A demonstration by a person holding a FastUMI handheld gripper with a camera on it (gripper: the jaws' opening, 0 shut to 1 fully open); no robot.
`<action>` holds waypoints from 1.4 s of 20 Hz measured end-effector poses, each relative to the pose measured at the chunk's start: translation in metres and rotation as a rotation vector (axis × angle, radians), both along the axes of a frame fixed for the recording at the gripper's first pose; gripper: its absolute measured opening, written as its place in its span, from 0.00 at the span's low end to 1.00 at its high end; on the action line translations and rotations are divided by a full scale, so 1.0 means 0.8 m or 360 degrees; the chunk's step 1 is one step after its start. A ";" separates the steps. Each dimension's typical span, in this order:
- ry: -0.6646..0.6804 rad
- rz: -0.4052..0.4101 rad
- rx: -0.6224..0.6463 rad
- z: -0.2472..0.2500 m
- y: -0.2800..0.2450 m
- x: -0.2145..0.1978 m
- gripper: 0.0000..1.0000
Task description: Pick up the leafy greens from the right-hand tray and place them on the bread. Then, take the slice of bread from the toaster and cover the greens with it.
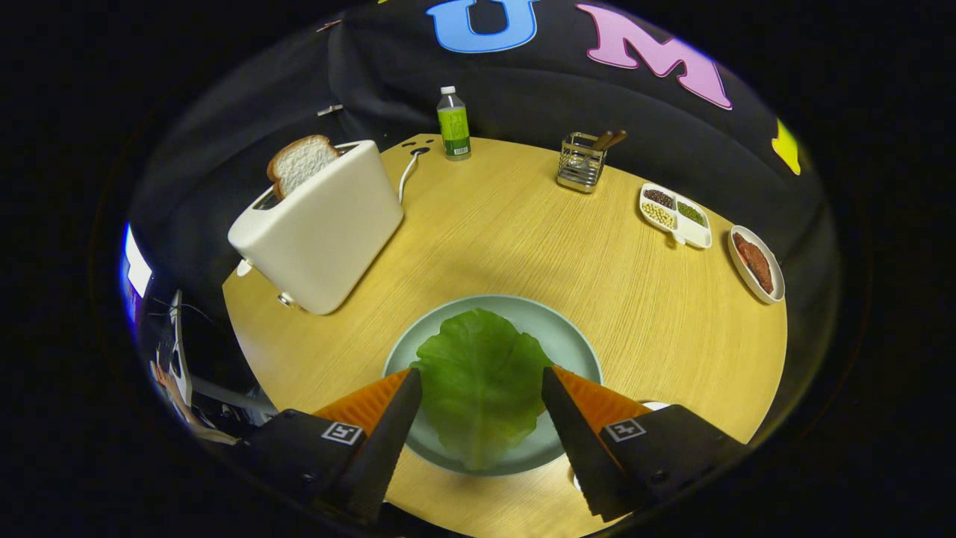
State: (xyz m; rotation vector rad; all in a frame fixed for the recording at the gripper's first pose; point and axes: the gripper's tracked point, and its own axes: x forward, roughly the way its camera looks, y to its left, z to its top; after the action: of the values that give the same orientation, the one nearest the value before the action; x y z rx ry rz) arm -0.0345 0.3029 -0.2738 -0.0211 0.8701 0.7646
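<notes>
A green lettuce leaf (482,381) lies spread over the pale green plate (575,340) near the front of the round wooden table. It hides whatever is under it. My gripper (482,377) is open and hovers low over the plate. Its fingers stand at the leaf's left and right edges, and I cannot tell whether they touch it. Beyond them to the left stands a white toaster (321,224), tilted in this view. A slice of bread (299,161) sticks up out of its slot.
A green-labelled bottle (453,123) stands at the table's far edge, a wire utensil holder (581,161) to its right. A divided dish of beans (674,214) and an oval dish of meat (756,263) sit at the right. The toaster's white cable (407,173) runs back.
</notes>
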 end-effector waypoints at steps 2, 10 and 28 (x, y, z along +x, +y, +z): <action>-0.0008 -0.0035 0.0057 0.016 0.001 0.000 1.00; -0.0218 -0.0054 0.0395 0.135 0.032 0.001 1.00; -0.0357 0.0018 0.0568 0.272 0.265 0.007 0.99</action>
State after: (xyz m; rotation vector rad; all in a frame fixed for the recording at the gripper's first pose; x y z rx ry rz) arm -0.0288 0.5145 -0.0559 0.2011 0.5133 0.9008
